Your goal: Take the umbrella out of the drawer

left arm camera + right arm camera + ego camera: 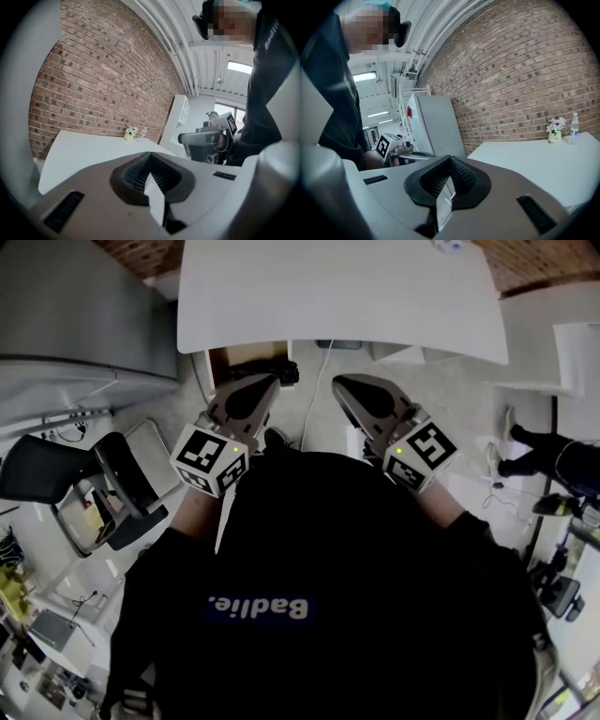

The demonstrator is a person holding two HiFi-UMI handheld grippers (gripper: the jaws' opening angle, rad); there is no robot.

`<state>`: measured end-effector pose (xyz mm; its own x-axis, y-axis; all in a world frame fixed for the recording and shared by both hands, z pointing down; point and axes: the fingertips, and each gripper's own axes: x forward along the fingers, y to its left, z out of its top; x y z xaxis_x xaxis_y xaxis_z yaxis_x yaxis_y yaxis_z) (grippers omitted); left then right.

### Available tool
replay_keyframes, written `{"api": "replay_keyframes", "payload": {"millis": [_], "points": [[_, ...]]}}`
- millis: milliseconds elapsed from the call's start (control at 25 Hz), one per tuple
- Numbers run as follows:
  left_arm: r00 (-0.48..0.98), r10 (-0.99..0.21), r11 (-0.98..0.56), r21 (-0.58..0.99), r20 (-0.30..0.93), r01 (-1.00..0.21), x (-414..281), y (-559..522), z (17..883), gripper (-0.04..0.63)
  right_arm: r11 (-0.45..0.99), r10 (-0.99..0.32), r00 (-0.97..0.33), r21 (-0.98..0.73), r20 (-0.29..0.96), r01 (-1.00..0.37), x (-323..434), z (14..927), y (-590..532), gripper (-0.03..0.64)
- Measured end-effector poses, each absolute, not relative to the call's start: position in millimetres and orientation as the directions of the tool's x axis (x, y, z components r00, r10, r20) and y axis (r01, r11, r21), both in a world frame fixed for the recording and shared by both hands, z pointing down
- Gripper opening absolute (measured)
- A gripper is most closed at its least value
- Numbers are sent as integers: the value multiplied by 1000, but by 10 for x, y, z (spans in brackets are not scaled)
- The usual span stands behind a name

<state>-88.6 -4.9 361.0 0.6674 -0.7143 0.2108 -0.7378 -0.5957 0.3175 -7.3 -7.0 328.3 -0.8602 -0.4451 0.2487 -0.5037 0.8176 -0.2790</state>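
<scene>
Both tongs were pressed together on nothing. My left gripper [267, 385] and right gripper [342, 385] hovered side by side, apart from each other, just short of the near edge of the white table [337, 296]. The umbrella showed in no view (nor did any drawer I could be sure of), so I judged it was inside and unreached. By my reckoning everything was left to do: find the drawer, open it, grip the umbrella, lift it out.
</scene>
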Motion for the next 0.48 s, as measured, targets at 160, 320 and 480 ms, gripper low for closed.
{"api": "replay_keyframes", "payload": {"millis": [160,320,480], "points": [[684,-689,-624,285,238,-728,-1012,-145,3705,-3,816,-461,-853,-262,244,-515,-219,3280,-169,26],[685,-673,-632,264,278,-728,-1044,-201,3835,-3,813,-465,-851,-261,245,-520,-258,3293,-223,26],[676,-653,-626,258,342,-736,-989,-270,4060,-3,811,-459,-852,-274,251,-517,-189,3339,-301,26]]}}
